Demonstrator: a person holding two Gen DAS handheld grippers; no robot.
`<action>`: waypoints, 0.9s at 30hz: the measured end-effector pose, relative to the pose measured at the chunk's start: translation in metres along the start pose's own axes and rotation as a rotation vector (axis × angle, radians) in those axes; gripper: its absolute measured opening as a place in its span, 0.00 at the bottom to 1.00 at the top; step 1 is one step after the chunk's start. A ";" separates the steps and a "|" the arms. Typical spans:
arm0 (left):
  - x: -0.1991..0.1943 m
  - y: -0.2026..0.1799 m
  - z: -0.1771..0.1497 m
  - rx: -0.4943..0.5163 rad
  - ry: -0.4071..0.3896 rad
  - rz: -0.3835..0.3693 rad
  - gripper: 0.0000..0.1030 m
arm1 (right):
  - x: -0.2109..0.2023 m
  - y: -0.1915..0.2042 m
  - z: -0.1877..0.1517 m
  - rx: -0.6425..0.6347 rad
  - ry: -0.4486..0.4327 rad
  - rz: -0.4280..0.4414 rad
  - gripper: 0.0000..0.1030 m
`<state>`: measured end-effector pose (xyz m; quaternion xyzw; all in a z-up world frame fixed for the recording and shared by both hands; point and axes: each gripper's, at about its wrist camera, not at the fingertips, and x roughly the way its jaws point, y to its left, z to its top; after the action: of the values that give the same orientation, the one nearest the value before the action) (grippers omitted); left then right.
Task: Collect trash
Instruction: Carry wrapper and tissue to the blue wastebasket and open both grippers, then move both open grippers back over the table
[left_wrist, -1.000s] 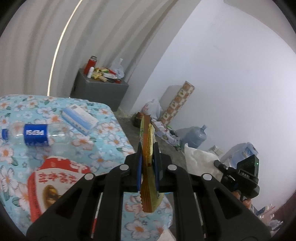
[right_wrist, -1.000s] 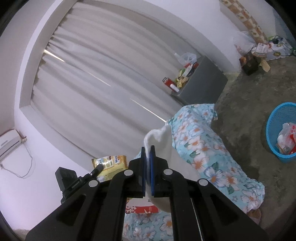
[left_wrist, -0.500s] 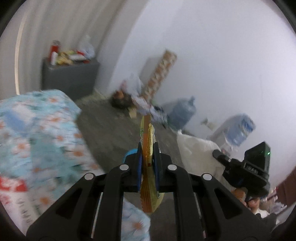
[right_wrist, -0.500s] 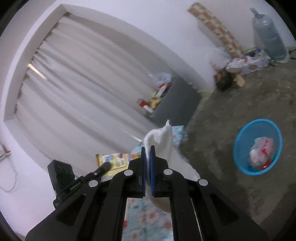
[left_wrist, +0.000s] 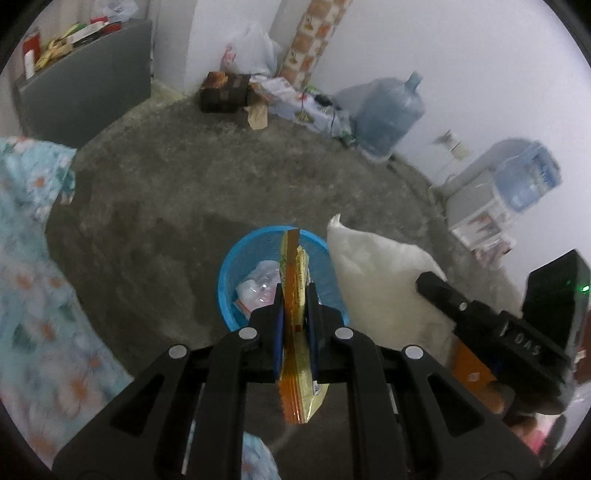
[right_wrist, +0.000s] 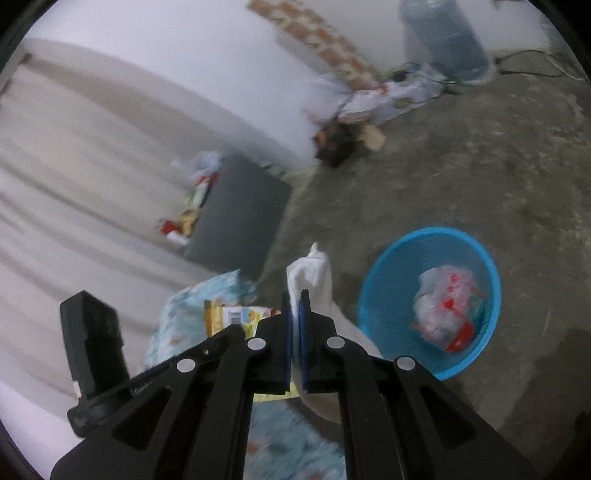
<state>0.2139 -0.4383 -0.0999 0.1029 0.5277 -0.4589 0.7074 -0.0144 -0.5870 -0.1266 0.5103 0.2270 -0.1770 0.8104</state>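
My left gripper (left_wrist: 294, 295) is shut on a yellow-orange snack wrapper (left_wrist: 295, 280), held edge-on above a blue mesh trash basket (left_wrist: 227, 280) on the floor. The basket holds crumpled plastic and wrappers (left_wrist: 256, 286). My right gripper (right_wrist: 295, 306) is shut on a white tissue (right_wrist: 310, 269), left of the basket (right_wrist: 491, 273) in the right wrist view. The tissue (left_wrist: 380, 273) and the right gripper show at the right of the left wrist view. The wrapper (right_wrist: 236, 317) shows in the right wrist view.
A floral-clothed table (left_wrist: 33, 258) lies at the left. A grey cabinet (left_wrist: 88, 85) with clutter stands at the back. Water jugs (left_wrist: 388, 110), bags and boxes (left_wrist: 225, 92) line the white wall. The floor is bare concrete (left_wrist: 166, 184).
Both grippers have swung away from the table and tilted down toward the floor. The blue basket now sits right under the left gripper. Both still hold their items.
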 end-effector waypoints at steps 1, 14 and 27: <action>0.014 0.000 0.004 0.009 0.009 0.009 0.09 | 0.006 -0.007 0.004 0.009 -0.002 -0.012 0.05; 0.034 -0.014 0.016 0.037 -0.004 0.039 0.57 | 0.021 -0.083 -0.001 0.098 -0.003 -0.315 0.46; -0.170 -0.045 -0.020 0.026 -0.280 -0.016 0.77 | -0.077 0.030 -0.063 -0.058 -0.140 -0.223 0.65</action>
<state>0.1631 -0.3592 0.0503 0.0430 0.4188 -0.4811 0.7690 -0.0750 -0.5131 -0.0860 0.4445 0.2303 -0.2944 0.8140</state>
